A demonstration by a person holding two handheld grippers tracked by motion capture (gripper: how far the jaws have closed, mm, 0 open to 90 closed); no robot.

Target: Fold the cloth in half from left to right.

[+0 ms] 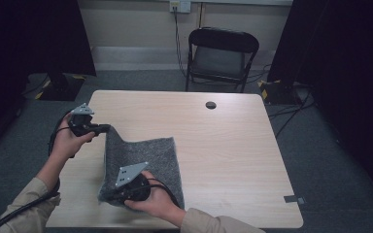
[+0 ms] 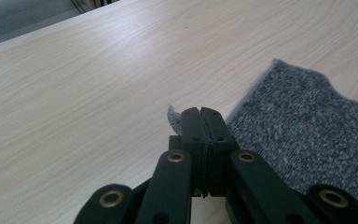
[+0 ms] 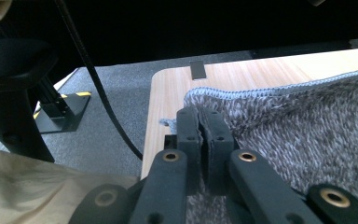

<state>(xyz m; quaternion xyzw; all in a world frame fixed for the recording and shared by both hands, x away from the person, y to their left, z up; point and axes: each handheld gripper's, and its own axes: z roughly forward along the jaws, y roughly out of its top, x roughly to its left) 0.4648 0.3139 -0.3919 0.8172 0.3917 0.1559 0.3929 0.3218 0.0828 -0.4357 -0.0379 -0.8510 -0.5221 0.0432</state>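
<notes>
We have the grey knitted cloth [image 1: 145,160] pinched at two corners, and the step in hand looks like the start of a fold or a spread: the left edge is raised off the worktop [image 1: 233,145] while the rest of the cloth lies flat near the front left of it. Our left claw [image 2: 200,114] is clamped tight on the far left corner, with a small tuft of grey knit poking out beside its closed jaws in the left gripper view; in the high view that claw [image 1: 108,128] sits above the worktop's left side with the corner drawn up to it. Our right claw [image 3: 199,116] is likewise closed on the near corner, the cloth's pale bound hem running away from the jaws in the right gripper view, and the right hand [image 1: 158,201] rests low by the front edge. Next, we judge, both claws should travel together, level with each other and with the edge held taut between them, so the lifted side lands square on the flat part. If one hand leads, the edge will likely skew or bunch, and loose knit could slip from a pinch this shallow.
</notes>
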